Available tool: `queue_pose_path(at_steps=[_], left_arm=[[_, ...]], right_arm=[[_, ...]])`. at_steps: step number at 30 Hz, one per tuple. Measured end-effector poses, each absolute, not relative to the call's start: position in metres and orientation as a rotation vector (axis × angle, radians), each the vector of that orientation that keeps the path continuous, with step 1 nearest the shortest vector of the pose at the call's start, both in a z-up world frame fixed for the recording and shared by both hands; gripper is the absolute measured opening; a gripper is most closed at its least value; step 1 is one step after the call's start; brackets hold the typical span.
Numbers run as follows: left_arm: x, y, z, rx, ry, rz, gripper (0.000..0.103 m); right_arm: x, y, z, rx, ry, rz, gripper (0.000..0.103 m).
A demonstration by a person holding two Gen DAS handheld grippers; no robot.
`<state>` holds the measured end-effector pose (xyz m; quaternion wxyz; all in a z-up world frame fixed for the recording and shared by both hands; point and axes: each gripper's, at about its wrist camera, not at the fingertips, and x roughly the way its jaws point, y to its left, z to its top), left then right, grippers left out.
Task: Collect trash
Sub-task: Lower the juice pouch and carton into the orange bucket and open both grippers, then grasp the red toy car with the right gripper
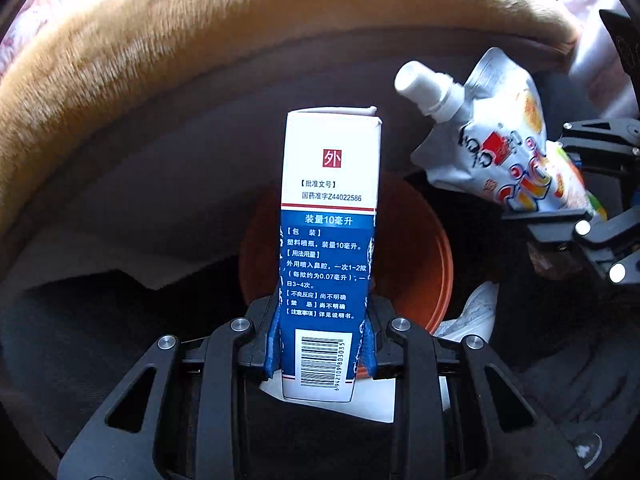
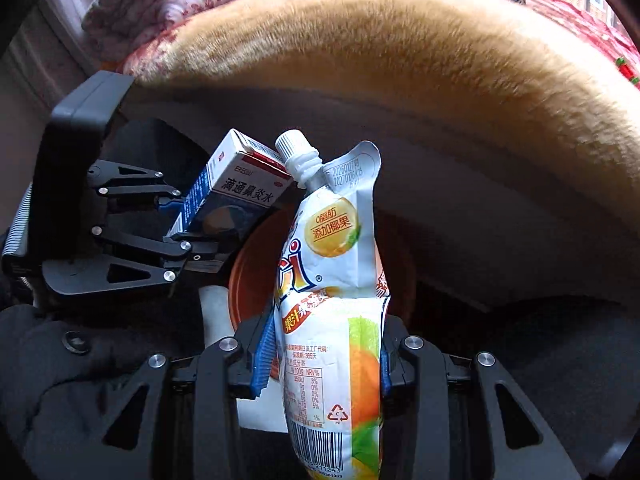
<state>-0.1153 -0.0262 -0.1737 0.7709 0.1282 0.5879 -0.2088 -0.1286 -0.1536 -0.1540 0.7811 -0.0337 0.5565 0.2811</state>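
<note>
My left gripper [image 1: 323, 344] is shut on a blue and white medicine box [image 1: 328, 216], held upright; the box also shows in the right wrist view [image 2: 236, 188]. My right gripper [image 2: 324, 364] is shut on a white and orange drink pouch [image 2: 332, 280] with a white spout cap; the pouch also shows at the right of the left wrist view [image 1: 504, 148]. Both items hang above an orange bin [image 1: 416, 256], also seen behind the pouch [image 2: 248, 272]. The left gripper [image 2: 192, 236] is close to the left of the pouch.
A tan furry cushion edge [image 2: 400, 60] arcs across the back, with dark grey side below it. Floral bedding [image 2: 160, 0] lies beyond. White paper [image 1: 376, 400] lies under the left gripper. A white shoe [image 1: 476, 312] is beside the bin on dark floor.
</note>
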Motion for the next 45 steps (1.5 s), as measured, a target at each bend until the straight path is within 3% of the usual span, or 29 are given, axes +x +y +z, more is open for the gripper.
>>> queue_pose_path(at_steps=[11, 14, 15, 16, 17, 18, 25, 33, 38, 45], left_arm=[[-0.104, -0.018, -0.187, 0.23, 1.327, -0.44, 0.029], [-0.101, -0.017, -0.189, 0.235, 1.337, -0.43, 0.031], [-0.1, -0.017, -0.191, 0.237, 1.35, -0.425, 0.04], [-0.098, -0.016, -0.193, 0.236, 1.361, -0.423, 0.049], [-0.097, -0.016, -0.194, 0.233, 1.359, -0.417, 0.066], [-0.097, -0.014, -0.194, 0.229, 1.35, -0.414, 0.071], [-0.096, -0.01, -0.188, 0.207, 1.334, -0.433, 0.071], [-0.105, -0.002, -0.135, 0.195, 1.127, -0.485, 0.072], [-0.102, 0.002, -0.1, 0.178, 1.015, -0.503, 0.075], [-0.091, 0.003, -0.073, 0.141, 0.94, -0.479, 0.076]], right_arm=[[-0.123, -0.128, -0.184, -0.118, 1.26, 0.635, 0.04], [-0.121, -0.123, -0.191, -0.127, 1.27, 0.627, 0.046], [-0.119, -0.122, -0.193, -0.128, 1.273, 0.62, 0.063], [-0.118, -0.122, -0.194, -0.127, 1.273, 0.606, 0.068], [-0.117, -0.124, -0.195, -0.122, 1.268, 0.596, 0.07], [-0.116, -0.125, -0.196, -0.117, 1.272, 0.594, 0.07], [-0.117, -0.138, -0.184, -0.112, 1.248, 0.568, 0.07], [-0.116, -0.21, -0.084, 0.05, 0.99, 0.629, 0.067], [-0.054, -0.28, -0.039, 0.128, 0.853, 0.393, 0.067], [0.071, -0.365, -0.019, 0.248, 0.801, 0.077, 0.067]])
